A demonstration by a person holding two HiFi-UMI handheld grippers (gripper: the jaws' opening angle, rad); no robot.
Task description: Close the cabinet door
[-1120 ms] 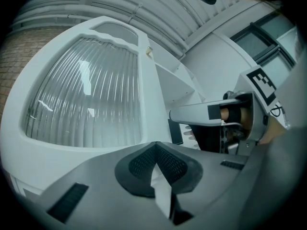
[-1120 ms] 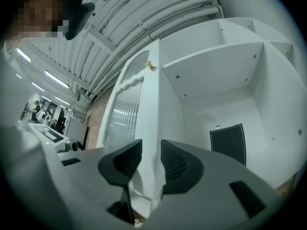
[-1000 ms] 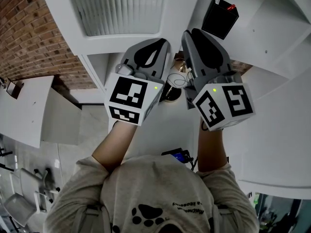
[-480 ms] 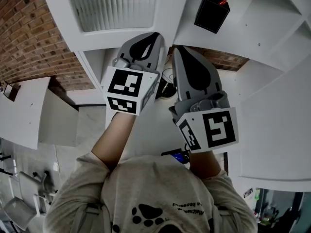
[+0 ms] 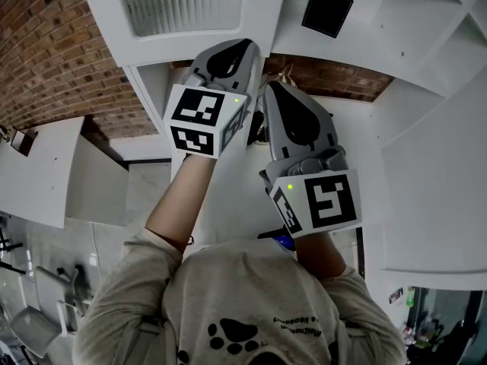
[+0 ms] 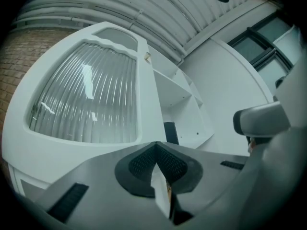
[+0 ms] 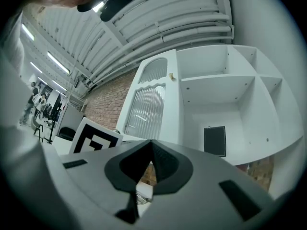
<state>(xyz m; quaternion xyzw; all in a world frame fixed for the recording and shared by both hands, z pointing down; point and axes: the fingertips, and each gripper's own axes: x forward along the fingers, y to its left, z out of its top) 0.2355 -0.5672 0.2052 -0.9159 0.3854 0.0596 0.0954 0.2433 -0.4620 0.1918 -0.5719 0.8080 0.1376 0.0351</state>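
1 cabinet door (image 5: 190,6) open – L tongs (image 6: 155,147), R tongs (image 7: 151,145): 2 closed.

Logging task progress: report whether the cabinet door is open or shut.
Open: the cabinet door stands swung aside, leaving the shelves and black box uncovered.

cabinet door (image 5: 190,10) white, ribbed grey glass | brick wall (image 5: 53,59), 9 o'clock – red-brown | box (image 5: 326,7), 1 o'clock – black | left gripper (image 6: 155,148) grey, black-and-white square markers | shirt (image 5: 251,287) grey, black paw print
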